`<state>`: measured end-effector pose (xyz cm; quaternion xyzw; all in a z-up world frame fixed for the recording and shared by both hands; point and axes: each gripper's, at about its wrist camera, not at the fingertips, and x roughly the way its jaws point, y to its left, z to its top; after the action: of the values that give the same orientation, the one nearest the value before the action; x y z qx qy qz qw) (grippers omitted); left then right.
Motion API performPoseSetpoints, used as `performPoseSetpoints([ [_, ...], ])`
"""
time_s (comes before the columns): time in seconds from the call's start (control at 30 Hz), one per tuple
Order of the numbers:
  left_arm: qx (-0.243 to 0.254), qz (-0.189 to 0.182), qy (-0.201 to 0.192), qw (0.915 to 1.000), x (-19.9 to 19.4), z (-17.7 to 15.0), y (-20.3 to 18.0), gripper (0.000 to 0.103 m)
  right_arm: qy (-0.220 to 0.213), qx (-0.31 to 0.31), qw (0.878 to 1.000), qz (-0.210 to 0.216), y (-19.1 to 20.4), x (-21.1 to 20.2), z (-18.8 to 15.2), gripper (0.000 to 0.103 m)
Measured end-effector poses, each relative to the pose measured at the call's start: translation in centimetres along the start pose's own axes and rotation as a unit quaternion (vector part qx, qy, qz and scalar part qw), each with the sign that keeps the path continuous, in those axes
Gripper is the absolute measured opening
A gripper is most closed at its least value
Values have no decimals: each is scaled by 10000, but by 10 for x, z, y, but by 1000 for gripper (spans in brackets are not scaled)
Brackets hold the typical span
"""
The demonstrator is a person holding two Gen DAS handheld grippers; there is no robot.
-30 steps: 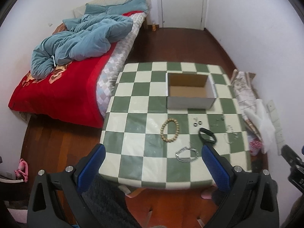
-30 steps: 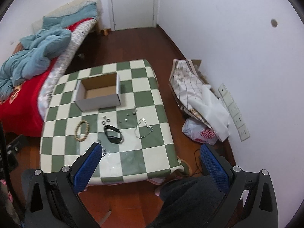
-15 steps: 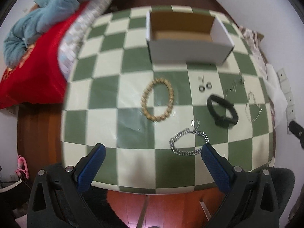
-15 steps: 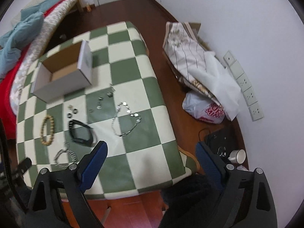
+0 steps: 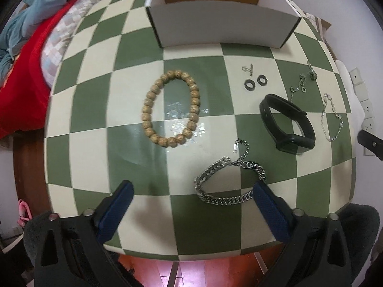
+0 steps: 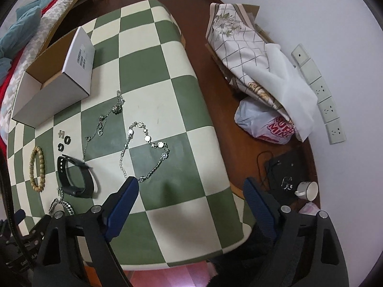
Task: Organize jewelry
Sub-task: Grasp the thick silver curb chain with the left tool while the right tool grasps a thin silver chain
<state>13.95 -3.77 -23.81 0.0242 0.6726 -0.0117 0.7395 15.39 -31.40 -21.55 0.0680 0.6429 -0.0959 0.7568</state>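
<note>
On the green-and-cream checkered table (image 5: 95,124) lie a wooden bead bracelet (image 5: 171,108), a silver curb-chain bracelet (image 5: 229,179), a black wristband (image 5: 287,124), two dark rings (image 5: 255,82), a thin silver chain (image 5: 331,117) and small charms (image 5: 302,81). An open white cardboard box (image 5: 220,24) stands at the far side. My left gripper (image 5: 191,205) is open and empty, over the near edge, the curb chain just ahead of its right finger. My right gripper (image 6: 191,196) is open and empty over the table's right front; the disc-link chain (image 6: 146,148) lies just ahead of its left finger.
A bed with red and blue covers (image 5: 21,55) lies left of the table. On the floor to the right are folded cloth (image 6: 251,55), a plastic bag (image 6: 265,124), a black device with cable (image 6: 284,169) and a cup (image 6: 307,190). Wall sockets (image 6: 320,95) line the right wall.
Both grippers have come down and forward toward the table. The jewelry now fills the views. Both stay open, and nothing on the table has moved.
</note>
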Motion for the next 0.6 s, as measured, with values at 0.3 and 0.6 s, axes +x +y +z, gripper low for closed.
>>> performPoseSetpoints([
  [0.3,84,-133,193,9997,19,1,-7,49,96,190,9994,264,-2,25,8,75],
  [0.6,168,-31,-17,9999,18,8,-19,6,96,-58,9998,153,17,45,12,64],
])
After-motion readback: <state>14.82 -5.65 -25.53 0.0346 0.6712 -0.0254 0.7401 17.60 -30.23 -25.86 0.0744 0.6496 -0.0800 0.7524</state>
